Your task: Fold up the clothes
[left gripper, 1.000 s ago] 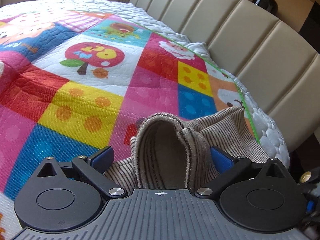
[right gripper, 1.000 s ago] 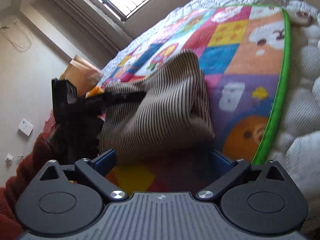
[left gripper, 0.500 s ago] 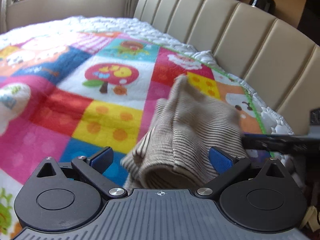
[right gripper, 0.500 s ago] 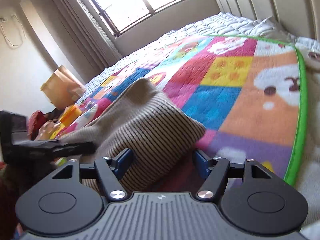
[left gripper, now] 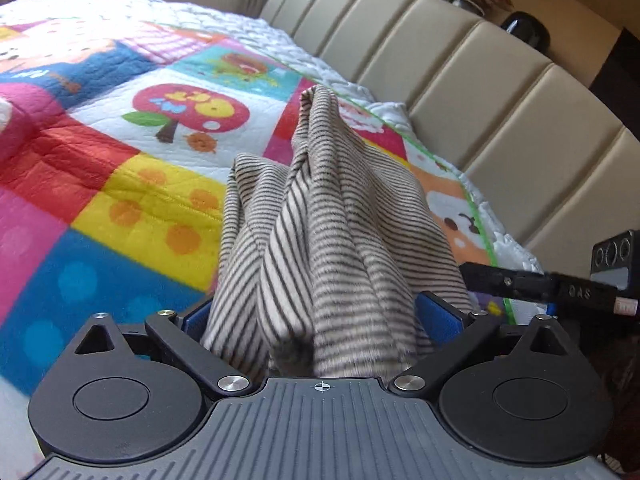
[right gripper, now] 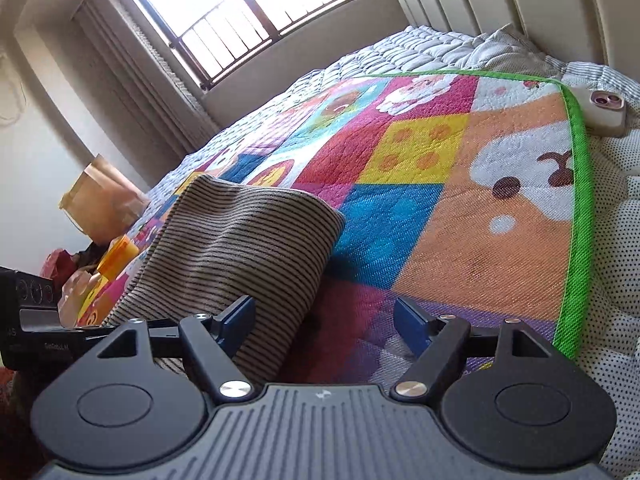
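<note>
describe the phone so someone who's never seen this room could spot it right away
Start at the patchwork quilt on the bed and follow its green border to the corner nearest the headboard. Just outside that corner, on the white dotted bedding, lies the phone: a pale pink slab with two round camera lenses, the only hard object there.

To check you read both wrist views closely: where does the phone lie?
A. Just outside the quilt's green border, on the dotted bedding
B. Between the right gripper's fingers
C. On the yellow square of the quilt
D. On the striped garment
A: in the right wrist view the phone lies just beyond the quilt's green border, on the dotted bedding, well clear of the striped garment.
</note>
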